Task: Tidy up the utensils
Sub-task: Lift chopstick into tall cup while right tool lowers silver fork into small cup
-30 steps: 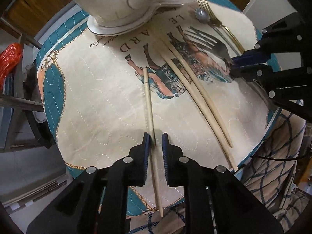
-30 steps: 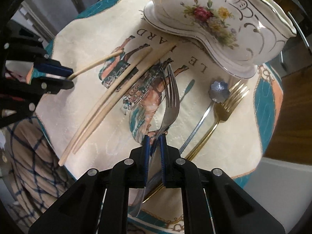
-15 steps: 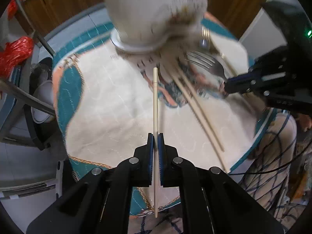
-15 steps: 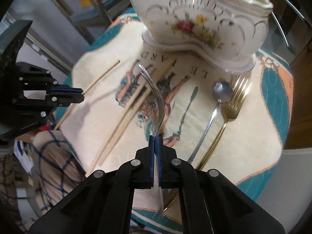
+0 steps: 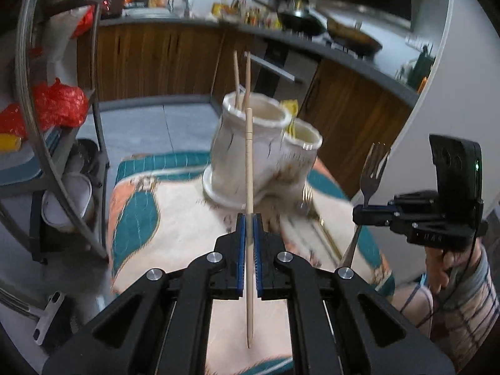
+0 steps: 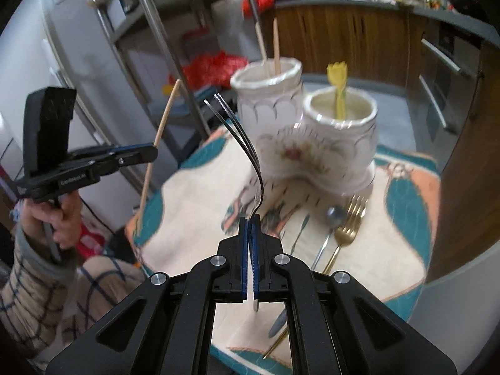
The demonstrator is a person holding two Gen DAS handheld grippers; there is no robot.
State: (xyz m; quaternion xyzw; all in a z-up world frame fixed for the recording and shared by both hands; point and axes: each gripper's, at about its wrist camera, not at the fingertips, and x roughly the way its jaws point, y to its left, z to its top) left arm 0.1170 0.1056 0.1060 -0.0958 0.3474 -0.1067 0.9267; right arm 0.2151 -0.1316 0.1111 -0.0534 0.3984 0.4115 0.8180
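- right gripper (image 6: 249,218) clamped on a silver fork (image 6: 247,147), tines up, in front of the twin ceramic holder (image 6: 300,143);
- left gripper (image 6: 153,153) left of the holder, pinching a chopstick (image 6: 159,137);
- gold fork (image 6: 345,231) and spoon (image 6: 331,218) lie on the mat (image 6: 193,218) before the holder.

Black tongs (image 5: 249,218) with blue pads (image 6: 244,243), silver screws (image 5: 213,257), checked sleeve (image 6: 28,284), green light (image 5: 477,166)

We see a cream quilted placemat (image 6: 193,218) with teal and salmon borders and a printed horse figure. The white ceramic holder (image 6: 300,143) bears gold scallops and pink roses. Our black tools have blue pads (image 5: 240,250). Far cabinets (image 5: 150,62) are dark brown wood.
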